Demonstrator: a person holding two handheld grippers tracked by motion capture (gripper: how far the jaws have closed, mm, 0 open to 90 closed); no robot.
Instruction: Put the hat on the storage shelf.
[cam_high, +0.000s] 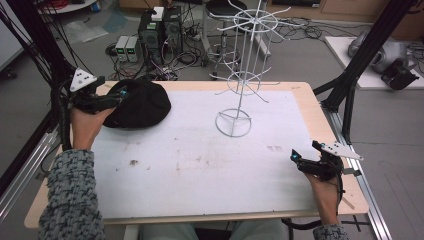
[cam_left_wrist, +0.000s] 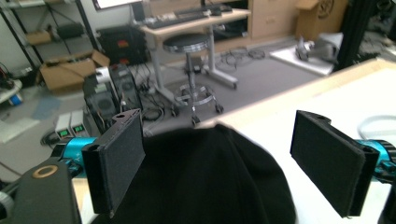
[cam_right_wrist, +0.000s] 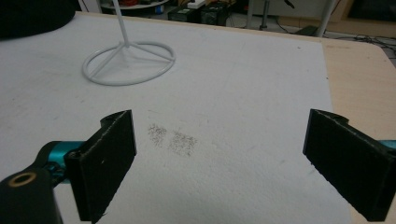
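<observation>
Black soft knit cap (cam_high: 137, 103), domed, between wide-spread left fingers (cam_left_wrist: 116, 163); right fingers (cam_right_wrist: 105, 163) wide, empty.

— Any writing you can make out anywhere?

— Nothing legible. The two small grey boxes on the floor (cam_left_wrist: 70, 127) show green lit displays, too blurred to read. The brown cardboard box by the wall (cam_left_wrist: 322, 16) bears a dark round mark, also unreadable.

— On the white table mat (cam_high: 200, 165)?

— Only smudges, no lettering.
</observation>
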